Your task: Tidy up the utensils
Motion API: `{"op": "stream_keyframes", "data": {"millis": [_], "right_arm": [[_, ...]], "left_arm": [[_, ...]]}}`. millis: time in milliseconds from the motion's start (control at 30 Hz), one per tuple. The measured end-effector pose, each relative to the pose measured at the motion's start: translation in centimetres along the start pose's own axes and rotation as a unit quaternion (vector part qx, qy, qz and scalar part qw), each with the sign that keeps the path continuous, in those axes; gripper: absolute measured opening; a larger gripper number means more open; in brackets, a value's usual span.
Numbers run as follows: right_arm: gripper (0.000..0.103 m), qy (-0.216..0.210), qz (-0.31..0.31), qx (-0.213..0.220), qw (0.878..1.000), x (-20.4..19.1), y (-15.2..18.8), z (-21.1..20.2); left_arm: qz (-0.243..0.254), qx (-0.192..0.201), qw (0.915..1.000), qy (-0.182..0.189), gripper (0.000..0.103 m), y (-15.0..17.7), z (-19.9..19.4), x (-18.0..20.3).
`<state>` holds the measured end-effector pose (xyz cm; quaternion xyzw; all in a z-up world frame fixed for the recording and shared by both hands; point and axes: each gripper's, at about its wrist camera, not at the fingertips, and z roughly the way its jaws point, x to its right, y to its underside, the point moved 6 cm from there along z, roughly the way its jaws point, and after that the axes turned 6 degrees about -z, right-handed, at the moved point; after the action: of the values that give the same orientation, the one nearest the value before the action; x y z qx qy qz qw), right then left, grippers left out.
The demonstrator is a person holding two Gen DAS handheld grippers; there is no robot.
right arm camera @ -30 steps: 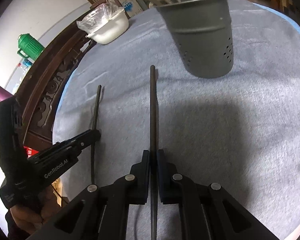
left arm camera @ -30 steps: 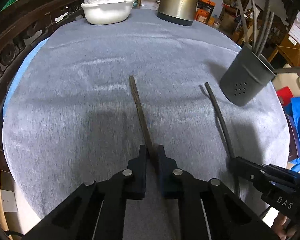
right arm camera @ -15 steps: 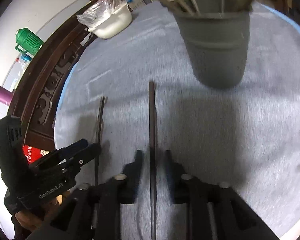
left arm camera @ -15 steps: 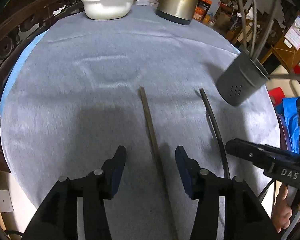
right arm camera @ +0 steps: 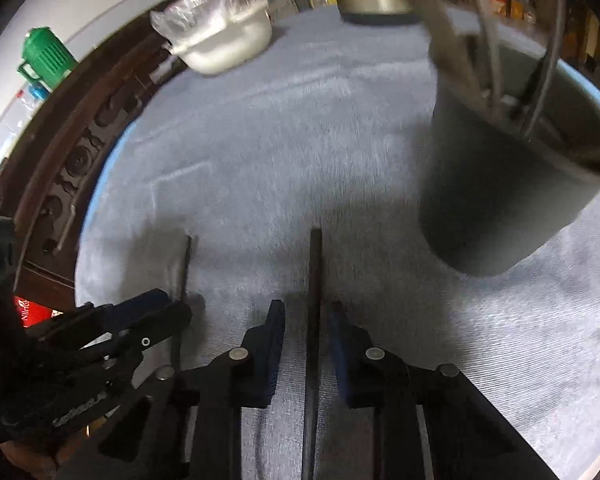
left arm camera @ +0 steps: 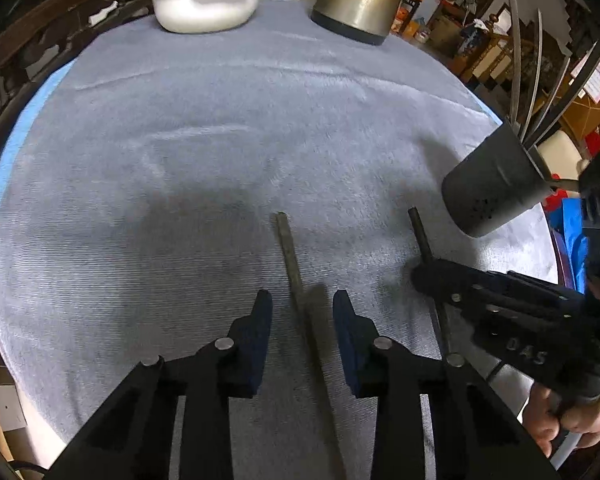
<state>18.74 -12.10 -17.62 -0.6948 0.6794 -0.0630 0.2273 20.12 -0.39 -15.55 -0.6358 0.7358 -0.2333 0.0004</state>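
Both pairs of jaws, clamped on their rods a second ago, have let go and are now closing again. Between the blue pads of the left gripper (left arm camera: 302, 307) a flat brown rod (left arm camera: 290, 254) lies on the cloth, with a clear gap on each side. The right gripper (right arm camera: 306, 311) straddles a dark round rod (right arm camera: 314, 264) at a narrower gap; its pads seem just clear of it, though motion blur makes that uncertain. Both rods point away from the jaws, side by side and apart. Just beyond the dark rod's tip stands a dark grey utensil holder (right arm camera: 496, 200) with long utensils in it. Grey-blue cloth (left arm camera: 228, 128) covers the round table; at its far edge sit a white bowl (left arm camera: 204, 8) and a metal kettle (left arm camera: 360, 0).
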Motion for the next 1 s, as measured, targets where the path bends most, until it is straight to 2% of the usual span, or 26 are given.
{"op": "stream_keyframes", "data": {"millis": [100,200,233,433,867,1000], "right_arm": [[0.009,0.0,0.004,0.0,1.0,0.4,0.1,0.2],[0.007,-0.007,0.006,0.004,1.0,0.8,0.3,0.4],[0.007,-0.005,0.005,0.006,1.0,0.8,0.2,0.3],[0.007,-0.015,0.001,0.034,0.999,0.4,0.3,-1.2],[0.007,-0.026,0.0,0.08,0.996,0.1,1.0,-5.1],[0.007,-0.028,0.002,0.08,0.996,0.5,1.5,-5.6]], "left_arm": [[0.006,0.006,1.0,-0.003,0.022,-0.4,0.3,0.1],[-0.004,0.004,1.0,-0.001,0.01,-0.9,0.8,0.0],[-0.006,0.004,1.0,0.0,0.009,-1.0,0.9,0.0],[-0.012,0.029,0.9994,-0.01,0.007,-0.8,0.0,0.2],[0.023,0.105,0.9934,-0.04,0.006,-0.7,-5.4,2.6],[0.029,0.106,0.9931,-0.041,0.006,-0.7,-5.8,3.0]]}}
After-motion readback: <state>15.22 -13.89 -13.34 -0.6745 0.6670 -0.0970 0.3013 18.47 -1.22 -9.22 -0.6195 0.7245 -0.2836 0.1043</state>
